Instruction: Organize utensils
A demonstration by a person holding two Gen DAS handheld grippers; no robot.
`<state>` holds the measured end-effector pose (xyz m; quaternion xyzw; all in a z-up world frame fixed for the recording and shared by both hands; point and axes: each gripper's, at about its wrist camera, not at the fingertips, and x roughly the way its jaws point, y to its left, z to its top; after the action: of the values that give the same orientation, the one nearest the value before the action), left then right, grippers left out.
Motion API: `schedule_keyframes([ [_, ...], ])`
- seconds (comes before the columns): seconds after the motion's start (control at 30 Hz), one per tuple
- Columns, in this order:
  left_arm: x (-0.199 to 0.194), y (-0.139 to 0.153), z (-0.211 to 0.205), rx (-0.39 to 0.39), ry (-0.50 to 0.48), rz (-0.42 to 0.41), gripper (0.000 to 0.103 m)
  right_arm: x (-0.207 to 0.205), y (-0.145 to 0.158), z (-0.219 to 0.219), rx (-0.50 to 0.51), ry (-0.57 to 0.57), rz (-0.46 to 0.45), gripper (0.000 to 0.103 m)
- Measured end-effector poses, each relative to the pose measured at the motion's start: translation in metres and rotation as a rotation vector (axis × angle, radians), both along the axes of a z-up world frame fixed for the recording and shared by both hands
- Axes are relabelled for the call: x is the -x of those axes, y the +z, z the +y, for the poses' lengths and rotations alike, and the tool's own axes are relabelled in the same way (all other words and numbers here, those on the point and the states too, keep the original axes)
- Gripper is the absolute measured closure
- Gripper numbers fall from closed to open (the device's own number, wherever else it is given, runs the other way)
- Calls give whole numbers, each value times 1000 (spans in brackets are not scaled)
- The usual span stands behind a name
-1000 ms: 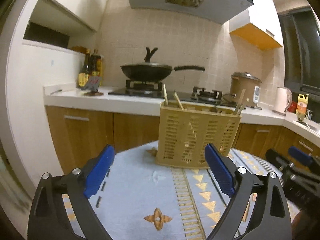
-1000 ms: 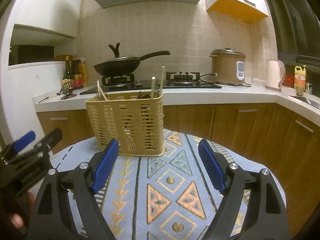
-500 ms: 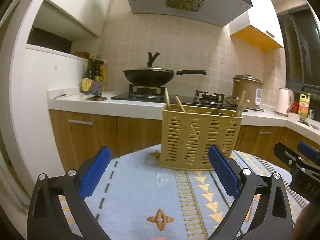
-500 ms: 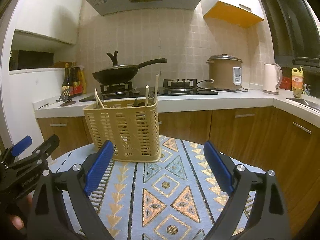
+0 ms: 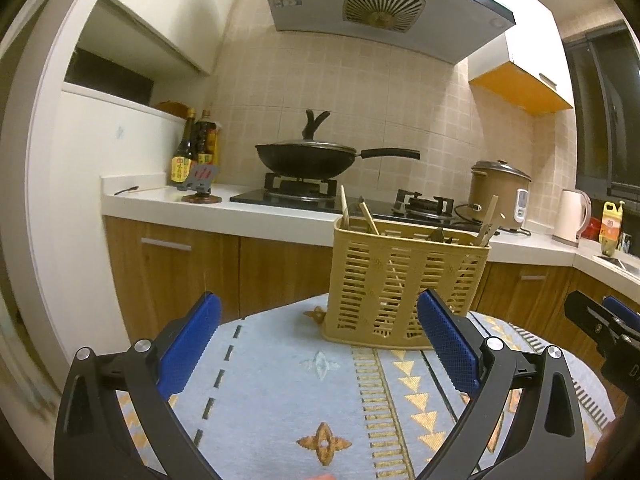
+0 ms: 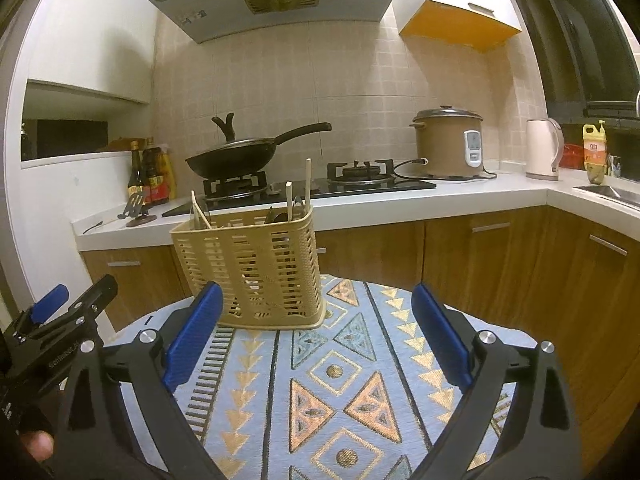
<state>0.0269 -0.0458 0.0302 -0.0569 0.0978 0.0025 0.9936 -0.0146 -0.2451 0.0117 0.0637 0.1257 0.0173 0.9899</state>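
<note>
Round patterned table (image 6: 336, 400), utensil basket (image 6: 256, 268) near far edge

Dim, warm indoor light; sharp centre, fisheye-bent dark edges.

Left gripper (image 5: 318, 348) gapes empty; beige basket (image 5: 406, 286) (chopsticks (image 5: 344, 208) inside) ahead.

Beige tiled wall (image 5: 320, 80) fills the frame's centre. Wooden cabinets (image 6: 500, 264) run below a white countertop (image 6: 440, 200). A dark window (image 6: 580, 40) sits upper right.
</note>
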Motion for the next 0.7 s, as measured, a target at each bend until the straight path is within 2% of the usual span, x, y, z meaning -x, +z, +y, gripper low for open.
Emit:
schedule_keyframes([
  [0.13, -1, 0, 2, 11, -2, 6, 8, 0, 0, 2, 6, -1, 0, 12],
  [0.7, -2, -3, -2, -26, -16, 17, 8, 3, 0, 15, 74, -12, -14, 9],
])
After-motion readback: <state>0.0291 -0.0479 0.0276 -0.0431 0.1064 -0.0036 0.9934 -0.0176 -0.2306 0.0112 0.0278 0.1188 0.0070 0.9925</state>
